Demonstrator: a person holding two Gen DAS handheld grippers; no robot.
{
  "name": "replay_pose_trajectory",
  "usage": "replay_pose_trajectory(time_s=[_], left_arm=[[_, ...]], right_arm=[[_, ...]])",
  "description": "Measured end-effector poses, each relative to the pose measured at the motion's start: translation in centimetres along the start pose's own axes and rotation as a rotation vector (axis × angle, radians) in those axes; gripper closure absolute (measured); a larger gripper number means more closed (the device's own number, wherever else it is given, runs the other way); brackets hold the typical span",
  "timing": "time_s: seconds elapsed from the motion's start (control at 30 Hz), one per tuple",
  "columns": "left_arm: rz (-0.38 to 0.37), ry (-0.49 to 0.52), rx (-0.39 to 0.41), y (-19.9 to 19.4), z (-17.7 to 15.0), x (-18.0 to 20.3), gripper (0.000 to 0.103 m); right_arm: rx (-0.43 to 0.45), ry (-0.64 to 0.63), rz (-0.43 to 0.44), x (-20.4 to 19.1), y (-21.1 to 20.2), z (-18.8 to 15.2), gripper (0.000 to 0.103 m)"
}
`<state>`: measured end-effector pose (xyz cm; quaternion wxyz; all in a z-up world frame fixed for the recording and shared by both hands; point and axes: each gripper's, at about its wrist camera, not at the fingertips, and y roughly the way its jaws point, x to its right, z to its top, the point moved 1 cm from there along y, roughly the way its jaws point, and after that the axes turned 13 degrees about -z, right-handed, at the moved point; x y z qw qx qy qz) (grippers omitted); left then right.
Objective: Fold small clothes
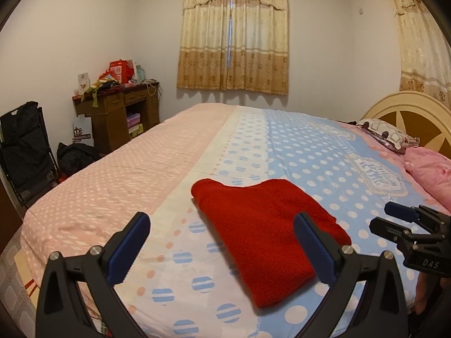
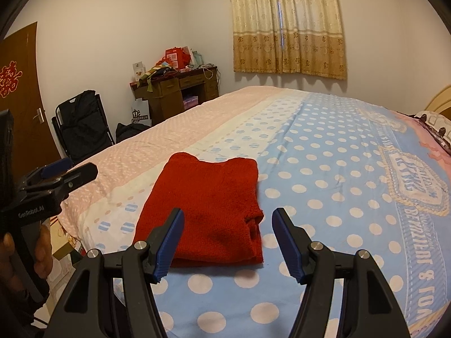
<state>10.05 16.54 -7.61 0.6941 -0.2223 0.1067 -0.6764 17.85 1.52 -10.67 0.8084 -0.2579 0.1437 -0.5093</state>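
A small red knit garment (image 1: 262, 233) (image 2: 208, 211) lies folded into a flat rectangle on the polka-dot bed sheet (image 1: 310, 155) (image 2: 324, 169) near the bed's front edge. My left gripper (image 1: 222, 219) hovers just in front of it, open, with nothing between its blue pads. The right gripper (image 2: 227, 215) also stands open just short of the garment's near right corner, holding nothing. Each gripper shows in the other's view: the right one (image 1: 394, 217) at the right edge, the left one (image 2: 70, 169) at the left edge, held by a hand (image 2: 42, 253).
The sheet is pink on the left and blue with white dots on the right. Pillows (image 1: 394, 135) and a headboard (image 1: 408, 107) sit at the far right. Beyond the bed stand a cluttered wooden desk (image 1: 121, 107), a black folding chair (image 1: 25, 146) and a door (image 2: 19, 90).
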Motion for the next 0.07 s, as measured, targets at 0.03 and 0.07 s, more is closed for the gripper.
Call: replay_pose_trajectory(time_s=[0.03, 0.07], left_arm=[[0.000, 0.003, 0.001, -0.01, -0.01, 0.03, 0.000], [-0.001, 0.009, 0.001, 0.01, -0.01, 0.09, 0.000]], right_arm=[[-0.001, -0.002, 0.002, -0.01, 0.07, -0.01, 0.037], [-0.002, -0.003, 0.003, -0.08, 0.09, -0.03, 0.037]])
